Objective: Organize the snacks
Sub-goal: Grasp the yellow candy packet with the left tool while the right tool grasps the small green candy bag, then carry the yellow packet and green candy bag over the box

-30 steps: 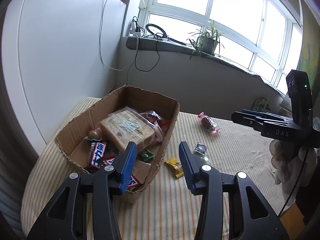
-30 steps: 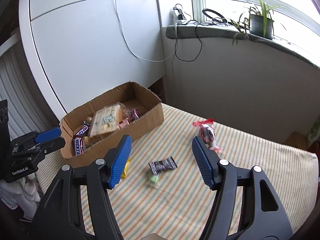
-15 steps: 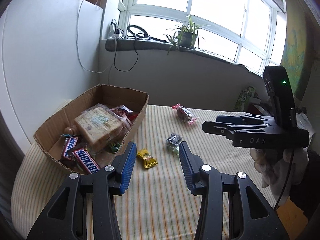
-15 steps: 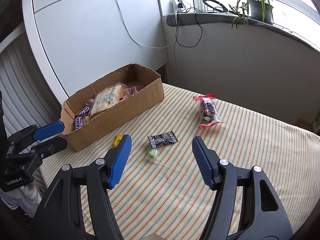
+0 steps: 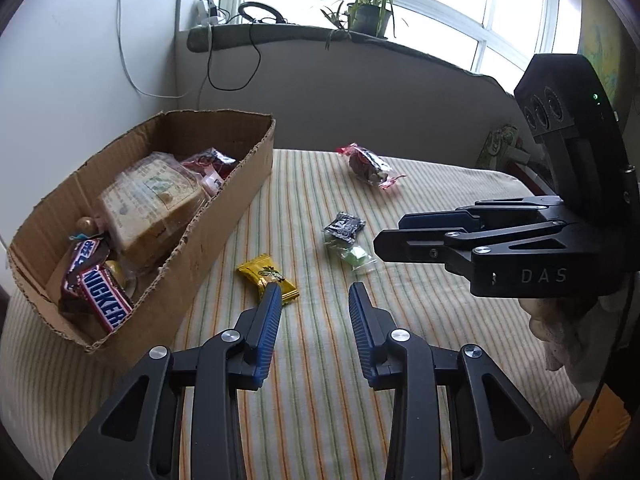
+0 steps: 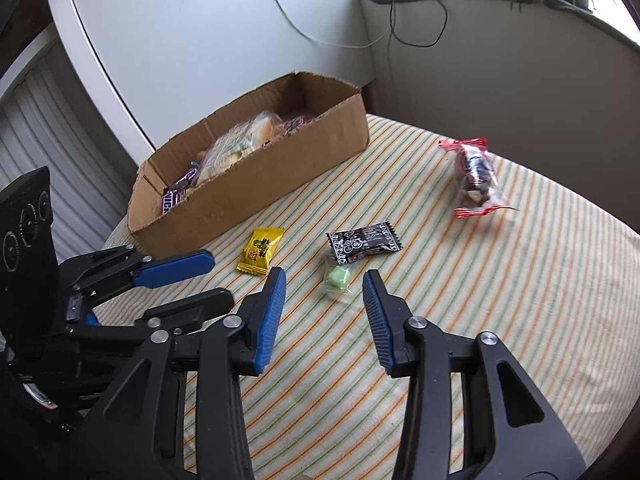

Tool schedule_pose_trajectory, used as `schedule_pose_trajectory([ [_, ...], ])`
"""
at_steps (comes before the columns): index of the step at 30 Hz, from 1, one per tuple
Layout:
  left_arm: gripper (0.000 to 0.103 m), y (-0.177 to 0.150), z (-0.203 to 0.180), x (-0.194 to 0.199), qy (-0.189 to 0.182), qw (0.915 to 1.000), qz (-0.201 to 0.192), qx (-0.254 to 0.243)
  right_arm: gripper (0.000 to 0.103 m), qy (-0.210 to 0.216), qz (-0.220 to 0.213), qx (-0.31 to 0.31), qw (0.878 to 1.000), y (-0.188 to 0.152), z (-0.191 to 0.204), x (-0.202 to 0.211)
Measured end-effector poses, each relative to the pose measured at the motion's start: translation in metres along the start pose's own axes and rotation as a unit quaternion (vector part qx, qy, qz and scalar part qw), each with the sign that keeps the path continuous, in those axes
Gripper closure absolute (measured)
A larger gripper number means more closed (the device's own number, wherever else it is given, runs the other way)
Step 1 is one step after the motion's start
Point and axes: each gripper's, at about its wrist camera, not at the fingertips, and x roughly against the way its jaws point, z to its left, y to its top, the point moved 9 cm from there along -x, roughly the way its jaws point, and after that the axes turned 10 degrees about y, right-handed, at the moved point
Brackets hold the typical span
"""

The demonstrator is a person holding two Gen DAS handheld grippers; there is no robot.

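Left gripper point(image 5: 314, 296) with blue fingers point(image 5: 267, 320) apart and closing, nothing between them, tips just above the striped cloth of the counter point(image 5: 320, 380); yellow candy point(image 5: 268, 278) right at the tip of the left-hand finger, perhaps touching it, hard to tell from this angle. Right gripper point(image 6: 324, 280) also with fingers point(image 6: 272, 312) apart and closing, empty, hovering over the cloth with the green candy in clear wrap point(image 6: 338, 279) just ahead of the gap. Black wrapped candy point(image 6: 364, 242) just beyond the green one, touching or nearly so. Red-ended packet with dark content point(image 6: 474, 178) well apart, farther toward the wall. Cardboard box point(image 6: 256, 184) near the yellow candy, open on top, holding a wrapped sandwich-like pack point(image 5: 154, 200), Snickers bars point(image 5: 100, 300) and other small packets. Behind, window sill with potted plant point(image 5: 366, 16) and cables.
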Motion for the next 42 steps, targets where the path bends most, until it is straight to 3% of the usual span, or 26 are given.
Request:
schedule_pose_trajectory([
  [9, 0.07, -0.002, 0.014, -0.019, 0.021, 0.9993, 0.025, 0.017, 0.065, 0.012, 0.037, -0.008, 0.999, -0.001, -0.012, -0.03],
  [13, 0.07, -0.002, 0.016, -0.029, 0.022, 0.9988, 0.037, 0.023, 0.066, -0.004, 0.045, 0.002, 0.999, -0.002, -0.017, -0.039],
  [15, 0.07, -0.001, 0.015, -0.034, 0.025, 0.9986, 0.042, 0.022, 0.072, -0.01, 0.048, 0.004, 0.999, -0.003, -0.019, -0.042],
  [27, 0.07, 0.003, 0.009, -0.053, 0.04, 0.9976, 0.057, 0.003, 0.073, -0.03, 0.055, 0.044, 0.997, -0.001, -0.015, -0.049],
  [29, 0.07, 0.005, 0.007, -0.056, 0.04, 0.9976, 0.057, 0.0, 0.078, -0.027, 0.056, 0.046, 0.997, -0.001, -0.014, -0.048],
  [35, 0.089, 0.009, 0.006, -0.06, 0.036, 0.9977, 0.058, -0.001, 0.082, -0.031, 0.057, 0.052, 0.997, -0.006, -0.014, -0.044],
  [42, 0.093, 0.009, 0.003, -0.059, 0.028, 0.9981, 0.055, -0.005, 0.083, -0.04, 0.041, 0.039, 0.998, -0.007, -0.021, -0.029],
])
